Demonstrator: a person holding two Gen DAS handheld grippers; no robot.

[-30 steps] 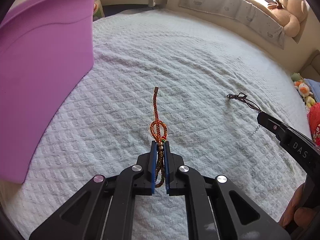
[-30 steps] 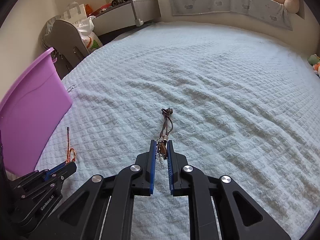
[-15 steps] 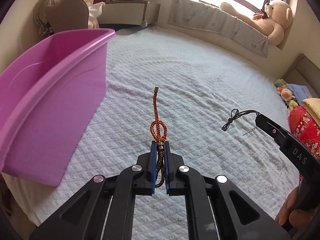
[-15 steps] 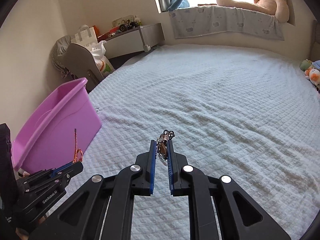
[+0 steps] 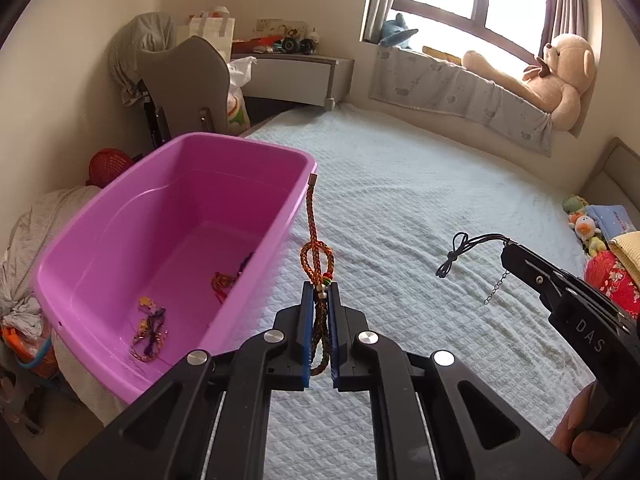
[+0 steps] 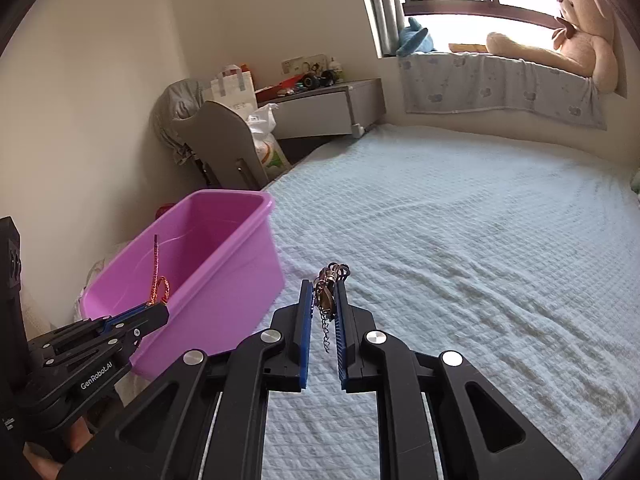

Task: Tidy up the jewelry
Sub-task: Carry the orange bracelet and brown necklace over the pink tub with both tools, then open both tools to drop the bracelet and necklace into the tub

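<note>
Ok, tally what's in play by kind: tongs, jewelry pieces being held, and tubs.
Tongs: 2, left tongs and right tongs
Held jewelry: 2, orange braided bracelet and dark cord necklace
Tubs: 1, purple tub
Total: 5

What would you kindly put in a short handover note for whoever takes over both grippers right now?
Left gripper: shut on the orange braided bracelet, raised beside the purple tub.
Right gripper: shut on the dark cord necklace, above the bed, to the right of the tub.
Done: a few jewelry pieces already lie in the tub.
Left: drop both held pieces into the tub.
</note>
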